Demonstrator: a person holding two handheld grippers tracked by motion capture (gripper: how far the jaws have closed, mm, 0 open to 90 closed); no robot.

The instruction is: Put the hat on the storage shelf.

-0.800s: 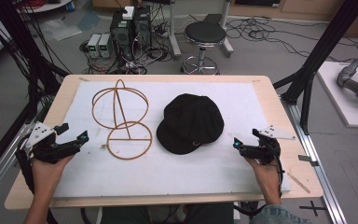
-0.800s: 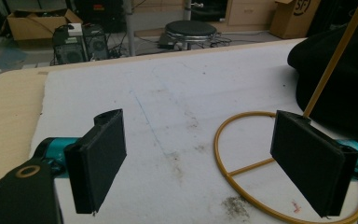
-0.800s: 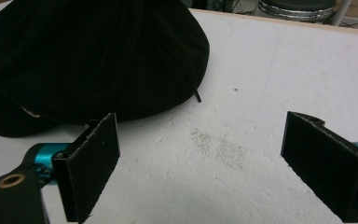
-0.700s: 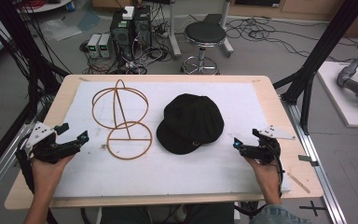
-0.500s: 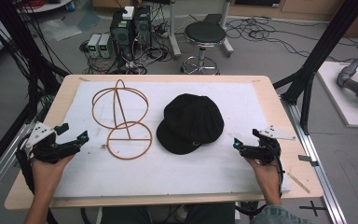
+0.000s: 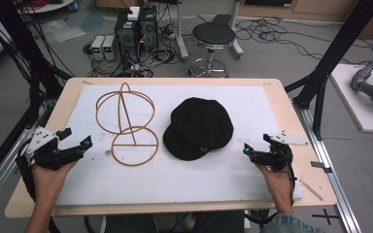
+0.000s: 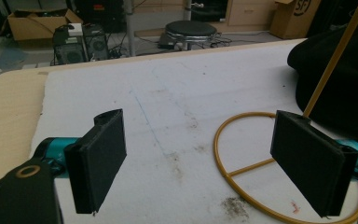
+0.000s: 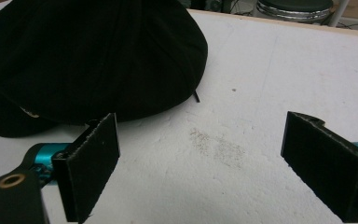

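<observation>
A black cap lies on the white mat near the table's middle, with its brim toward the front. To its left stands an orange wire hat stand, a round base ring with an upright hoop frame. My left gripper rests at the mat's left edge, open and empty; in the left gripper view its jaws frame bare mat, the stand's base ring and the cap at the right. My right gripper sits at the right, open and empty, with the cap just ahead of its jaws.
The wooden table carries the mat. Behind it on the floor stand a black stool, computer boxes and tangled cables. Black frame posts rise at both sides. A thin wooden stick lies at the front right corner.
</observation>
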